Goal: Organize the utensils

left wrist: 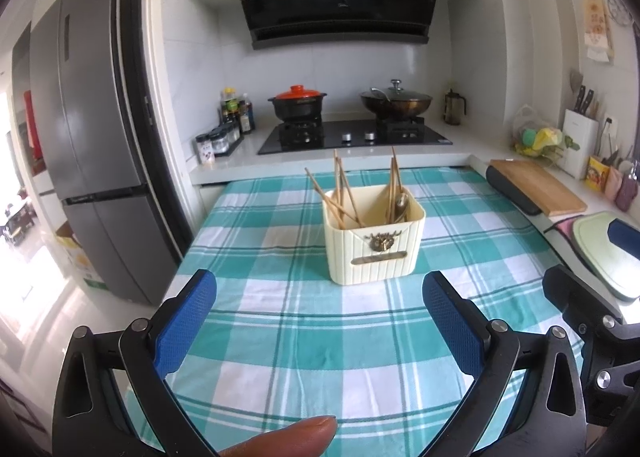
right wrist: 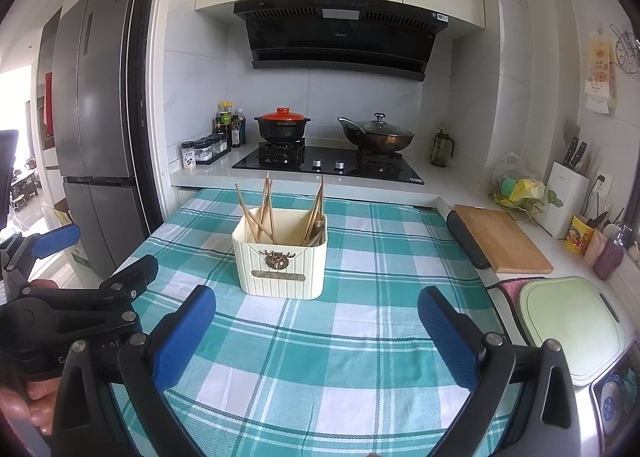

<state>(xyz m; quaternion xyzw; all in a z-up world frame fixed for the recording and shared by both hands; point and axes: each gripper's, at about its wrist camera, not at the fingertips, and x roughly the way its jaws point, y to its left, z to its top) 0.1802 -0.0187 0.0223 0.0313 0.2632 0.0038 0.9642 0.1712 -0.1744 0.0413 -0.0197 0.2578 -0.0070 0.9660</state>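
A cream ribbed utensil holder stands upright on the teal checked tablecloth. Several wooden chopsticks lean in its left compartment. More chopsticks and a metal spoon sit in its right one. My left gripper is open, well short of the holder, nothing between its blue pads. My right gripper is open wide and empty too, just in front of the holder. The left gripper also shows at the left edge of the right wrist view.
Behind the cloth is a hob with a red-lidded pot and a lidded wok. A wooden board and a pale green board lie on the right counter. A fridge stands left. A fingertip shows at the bottom.
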